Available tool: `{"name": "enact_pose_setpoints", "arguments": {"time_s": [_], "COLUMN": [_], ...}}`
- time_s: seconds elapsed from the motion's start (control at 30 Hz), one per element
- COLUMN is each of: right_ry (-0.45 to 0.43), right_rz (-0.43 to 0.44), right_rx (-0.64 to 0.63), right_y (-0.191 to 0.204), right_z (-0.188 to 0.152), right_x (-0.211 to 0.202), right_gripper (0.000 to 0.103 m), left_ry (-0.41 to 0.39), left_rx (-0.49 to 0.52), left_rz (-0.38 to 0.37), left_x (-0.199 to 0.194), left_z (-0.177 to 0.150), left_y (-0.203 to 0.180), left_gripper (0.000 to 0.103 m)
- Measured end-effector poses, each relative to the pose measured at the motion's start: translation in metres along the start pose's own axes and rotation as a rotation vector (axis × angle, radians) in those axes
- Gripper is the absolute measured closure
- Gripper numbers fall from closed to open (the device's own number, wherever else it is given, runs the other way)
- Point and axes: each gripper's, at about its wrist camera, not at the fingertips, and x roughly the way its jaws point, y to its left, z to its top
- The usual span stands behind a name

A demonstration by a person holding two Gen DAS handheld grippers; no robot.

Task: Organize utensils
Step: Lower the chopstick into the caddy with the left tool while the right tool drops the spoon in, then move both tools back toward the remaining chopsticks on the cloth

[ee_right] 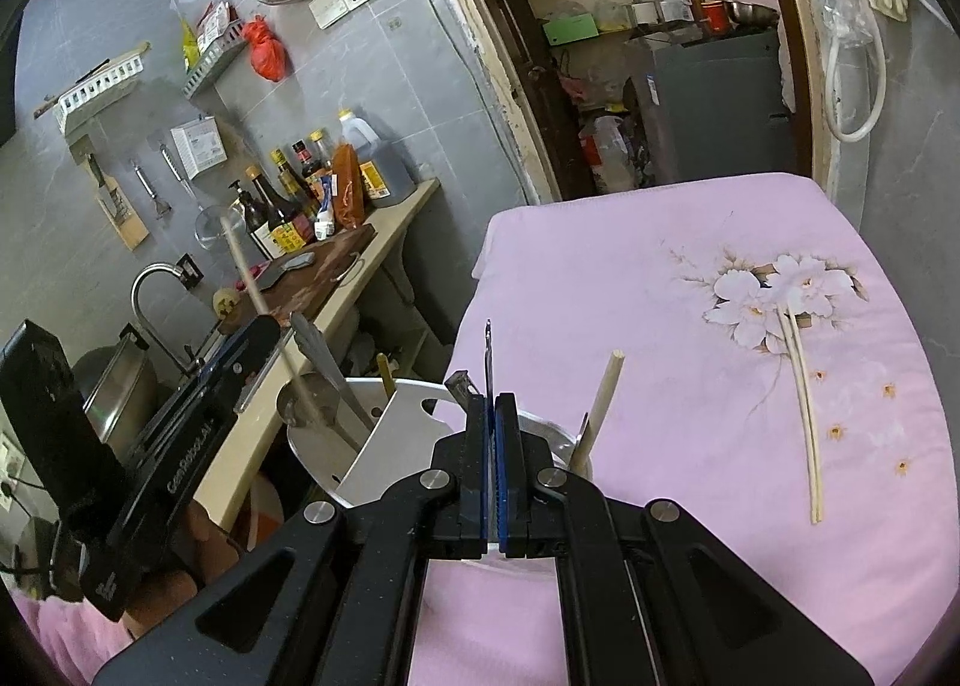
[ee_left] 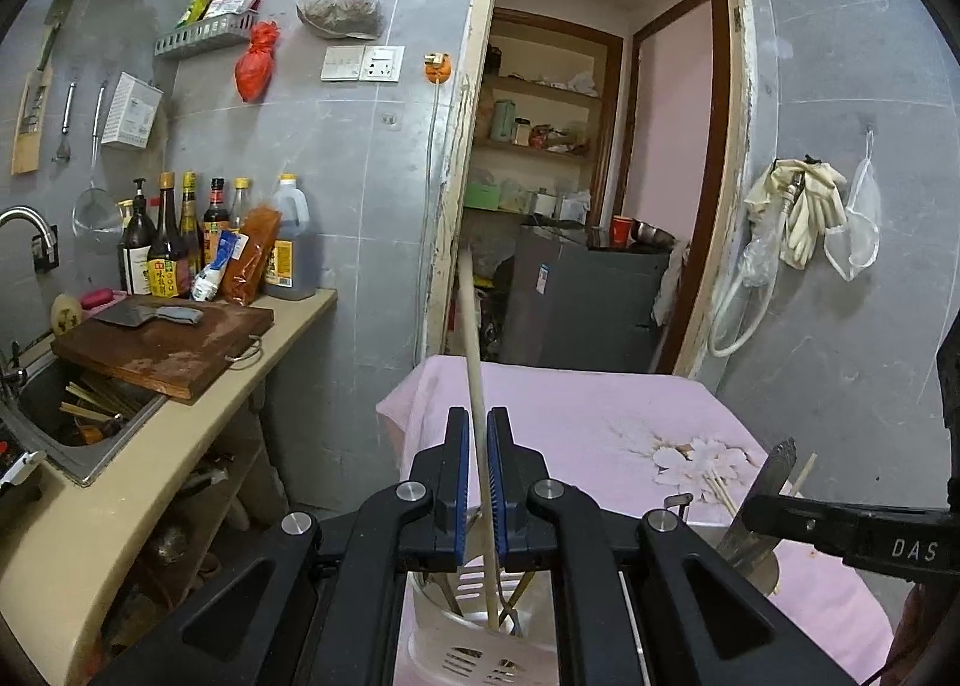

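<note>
Wooden chopstick (ee_left: 480,386) is clamped by the left gripper (ee_left: 478,482), a knife (ee_right: 487,362) by the right gripper (ee_right: 495,446); both are best lowered vertically into the holder (ee_right: 384,446).

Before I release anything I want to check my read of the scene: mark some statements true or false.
1. The left gripper has its jaws shut on a long wooden chopstick. True.
2. The right gripper is open and empty. False: its jaws are shut on a thin metal utensil.
3. A pair of chopsticks lies on the pink cloth. True.
4. The white utensil holder is empty. False: a metal spoon and other utensils stand in it.
5. The cleaver lies in the sink. False: it rests on the cutting board.
</note>
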Motion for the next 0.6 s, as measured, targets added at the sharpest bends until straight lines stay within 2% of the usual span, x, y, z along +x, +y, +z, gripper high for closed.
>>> {"name": "enact_pose_setpoints", "arguments": {"time_s": [0.27, 0.33, 0.4, 0.47, 0.53, 0.6], "right_ry": [-0.001, -0.009, -0.021, -0.041, -0.065, -0.095], "right_rz": [0.028, 0.035, 0.043, 0.047, 0.052, 0.046], "right_rx": [-0.02, -0.029, -0.035, -0.045, -0.055, -0.065], "right_y": [-0.004, -0.005, -0.006, -0.009, -0.012, -0.016], "right_z": [0.002, 0.005, 0.009, 0.013, 0.019, 0.024], "right_x": [-0.011, -0.017, -0.023, -0.031, -0.04, -0.051], "right_gripper": [0.1, 0.1, 0.099, 0.095, 0.083, 0.074], "left_ry": [0.071, 0.083, 0.087, 0.076, 0.079, 0.083], "left_rx": [-0.027, -0.047, -0.067, -0.087, -0.094, -0.091], "left_rz": [0.013, 0.008, 0.002, -0.002, -0.011, -0.002], "left_x": [-0.006, -0.01, -0.015, -0.018, -0.02, -0.021], "left_z": [0.001, 0.004, 0.009, 0.013, 0.019, 0.024], "left_y": [-0.003, -0.005, -0.008, -0.011, -0.018, -0.026], "left_gripper": [0.092, 0.084, 0.06, 0.053, 0.048, 0.037]}}
